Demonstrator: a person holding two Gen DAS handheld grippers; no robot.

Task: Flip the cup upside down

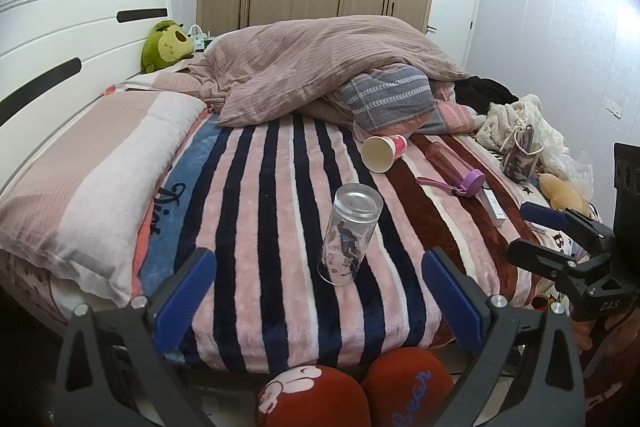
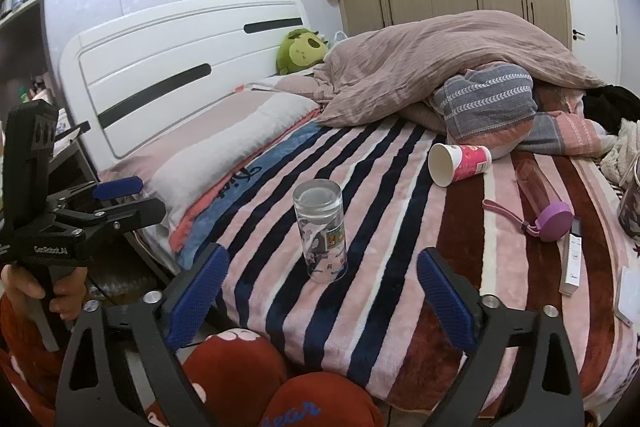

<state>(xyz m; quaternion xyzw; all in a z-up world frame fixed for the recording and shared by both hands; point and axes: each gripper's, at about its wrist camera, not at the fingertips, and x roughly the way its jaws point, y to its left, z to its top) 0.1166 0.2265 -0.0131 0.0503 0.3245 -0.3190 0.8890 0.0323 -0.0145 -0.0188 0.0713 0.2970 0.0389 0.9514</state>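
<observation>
**Glass stands inverted on the striped blanket, both claws wide and empty**

The glass (image 1: 349, 234) stands on the striped blanket (image 1: 256, 211) near the bed's near edge, its thick base on top and its printed wall running down to the mouth against the fabric. In the left wrist view it leans a little to the right; in the right wrist view the glass (image 2: 321, 233) looks close to upright. Nothing touches it.

The left gripper (image 1: 318, 301) sits just short of the glass, jaws spread wide, one blue pad off to each side, holding nothing. The right gripper (image 2: 320, 301) is the same story: wide open, empty, the glass centred ahead between its pads. Each claw shows up at the edge of the other's view.

Farther back and to the right, a paper cup (image 1: 383, 152) lies on its side, open mouth facing near-left. Just right of it a pink bottle (image 1: 454, 167) with a purple cap lies flat, strap trailing left. A white remote (image 2: 572, 259) rests near that cap. A pillow (image 1: 92, 179) lies at the left, a rumpled duvet (image 1: 320, 67) fills the far side, and a green plush toy (image 1: 166, 45) sits by the headboard (image 1: 60, 27).
</observation>
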